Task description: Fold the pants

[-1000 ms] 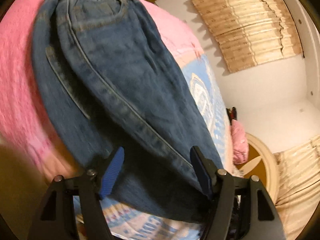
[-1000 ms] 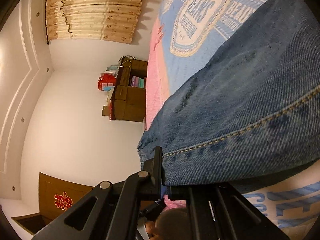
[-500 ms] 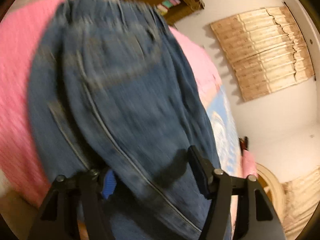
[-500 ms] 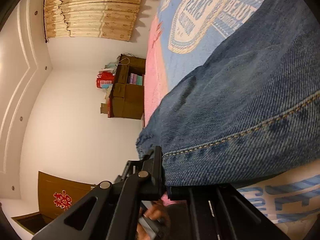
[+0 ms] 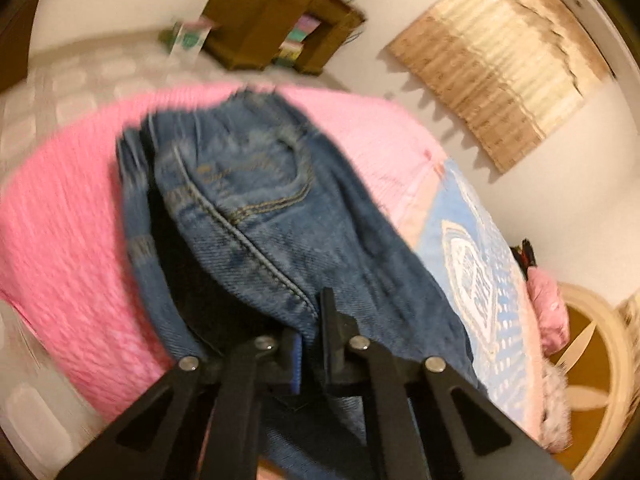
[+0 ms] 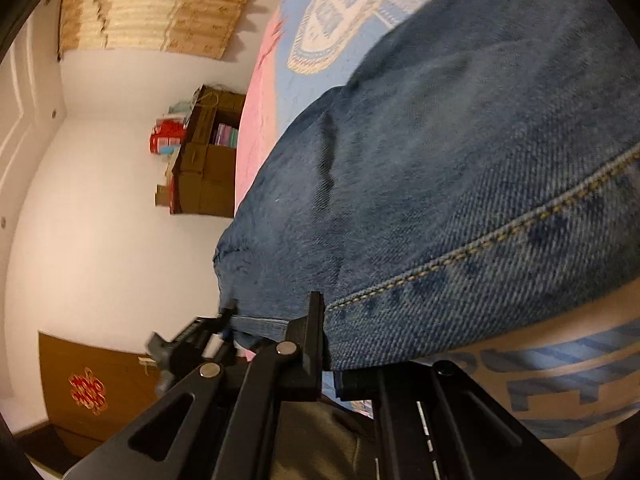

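Blue denim pants (image 5: 260, 216) lie on a pink and light-blue bedspread (image 5: 60, 248), waistband and back pocket at the far end. My left gripper (image 5: 314, 332) is shut on the near end of the denim, pinching the fabric by a seam and lifting it off the bed. In the right wrist view the pants (image 6: 440, 184) fill most of the picture. There my right gripper (image 6: 330, 344) is shut on the stitched hem edge. The left gripper (image 6: 192, 344) also shows there at lower left, clamped on the other corner of the same end.
A brown cardboard shelf unit (image 5: 276, 16) with books stands by the white wall beyond the bed. A beige pleated curtain (image 5: 504, 60) hangs at upper right. A pink cushion (image 5: 550, 308) and round wooden frame (image 5: 592, 360) are at right. A brown door (image 6: 96, 384) shows low left.
My left gripper's jaws closed from wide open onto the near end of the pants and raised it. The view tilted up toward the shelf. My right gripper kept its hold and sank slightly.
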Motion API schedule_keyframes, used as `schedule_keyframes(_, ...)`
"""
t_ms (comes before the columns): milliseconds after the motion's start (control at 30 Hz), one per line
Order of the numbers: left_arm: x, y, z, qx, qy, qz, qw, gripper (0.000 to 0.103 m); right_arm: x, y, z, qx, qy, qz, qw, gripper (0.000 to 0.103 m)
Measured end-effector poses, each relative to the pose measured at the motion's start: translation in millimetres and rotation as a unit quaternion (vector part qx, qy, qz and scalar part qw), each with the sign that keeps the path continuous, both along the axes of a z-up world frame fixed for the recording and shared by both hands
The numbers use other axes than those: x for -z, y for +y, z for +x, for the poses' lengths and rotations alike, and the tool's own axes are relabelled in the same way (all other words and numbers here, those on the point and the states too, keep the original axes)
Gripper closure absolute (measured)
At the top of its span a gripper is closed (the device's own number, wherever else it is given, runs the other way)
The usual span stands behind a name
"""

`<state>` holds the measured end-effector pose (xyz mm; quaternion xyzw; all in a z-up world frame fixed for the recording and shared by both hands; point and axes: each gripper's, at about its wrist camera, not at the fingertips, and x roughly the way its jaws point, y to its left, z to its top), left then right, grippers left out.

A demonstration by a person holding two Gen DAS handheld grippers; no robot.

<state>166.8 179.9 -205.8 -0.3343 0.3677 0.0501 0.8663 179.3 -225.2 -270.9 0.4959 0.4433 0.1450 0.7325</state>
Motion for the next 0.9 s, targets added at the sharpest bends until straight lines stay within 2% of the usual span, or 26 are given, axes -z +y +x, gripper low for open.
schedule_keyframes(100, -5, 6, -11, 0.0, 0.001, 0.01, 1.0, 0.096, 3, 3, -4, -0.011, 0.005, -0.005, 1.0, 0.099)
schedule_keyframes(200, 6, 9, -15, -0.004, 0.026, 0.033, 0.9991, 0.096, 11, 8, -7, -0.026, 0.02, -0.024, 0.999, 0.099)
schedule_keyframes(267, 19, 2, -6, -0.012, 0.064, 0.048, 0.9967, 0.094, 23, 12, -6, -0.034, 0.043, -0.043, 0.998, 0.099)
schedule_keyframes(300, 30, 3, 2, -0.022, 0.106, 0.054, 0.9927, 0.087, 32, 13, -4, -0.034, 0.054, -0.049, 0.997, 0.099)
schedule_keyframes(333, 35, -1, 7, -0.027, 0.133, 0.055, 0.9892, 0.086, 42, 15, -2, -0.035, 0.064, -0.058, 0.996, 0.099)
schedule_keyframes(400, 40, 0, 13, -0.025, 0.159, 0.051, 0.9857, 0.085, 49, 13, -1, -0.025, 0.06, -0.041, 0.997, 0.099)
schedule_keyframes(467, 34, -5, 16, -0.017, 0.162, 0.07, 0.9842, 0.082, 50, 8, -1, -0.022, 0.074, -0.014, 0.997, 0.094)
schedule_keyframes(500, 28, -9, 13, -0.014, 0.167, 0.093, 0.9814, 0.076, 49, 5, -2, -0.022, 0.083, -0.006, 0.996, 0.088)
schedule_keyframes(533, 23, -13, 7, -0.015, 0.167, 0.108, 0.9799, 0.069, 48, 1, -5, -0.02, 0.091, 0.001, 0.996, 0.075)
schedule_keyframes(567, 16, -15, 0, -0.018, 0.162, 0.12, 0.9793, 0.066, 43, -5, -10, -0.014, 0.095, 0.012, 0.995, 0.064)
schedule_keyframes(600, 11, -17, -7, -0.023, 0.156, 0.132, 0.9786, 0.064, 38, -10, -15, -0.007, 0.089, 0.017, 0.996, 0.041)
schedule_keyframes(633, 5, -18, -13, -0.028, 0.151, 0.139, 0.9784, 0.064, 29, -16, -23, 0.001, 0.076, 0.018, 0.997, 0.032)
schedule_keyframes(700, -3, -19, -19, -0.031, 0.136, 0.139, 0.9804, 0.064, 7, -26, -38, 0.003, 0.056, 0.01, 0.998, 0.032)
schedule_keyframes(767, -10, -28, -18, -0.011, 0.125, 0.142, 0.9818, 0.064, -20, -43, -52, 0.01, 0.025, -0.011, 1.0, 0.032)
schedule_keyframes(867, -18, -59, -9, 0.045, 0.104, 0.149, 0.9823, 0.062, -63, -100, -85, 0.068, -0.034, -0.06, 0.995, 0.032)
schedule_keyframes(900, -19, -67, -8, 0.06, 0.096, 0.149, 0.9823, 0.057, -76, -129, -99, 0.102, -0.052, -0.071, 0.991, 0.032)
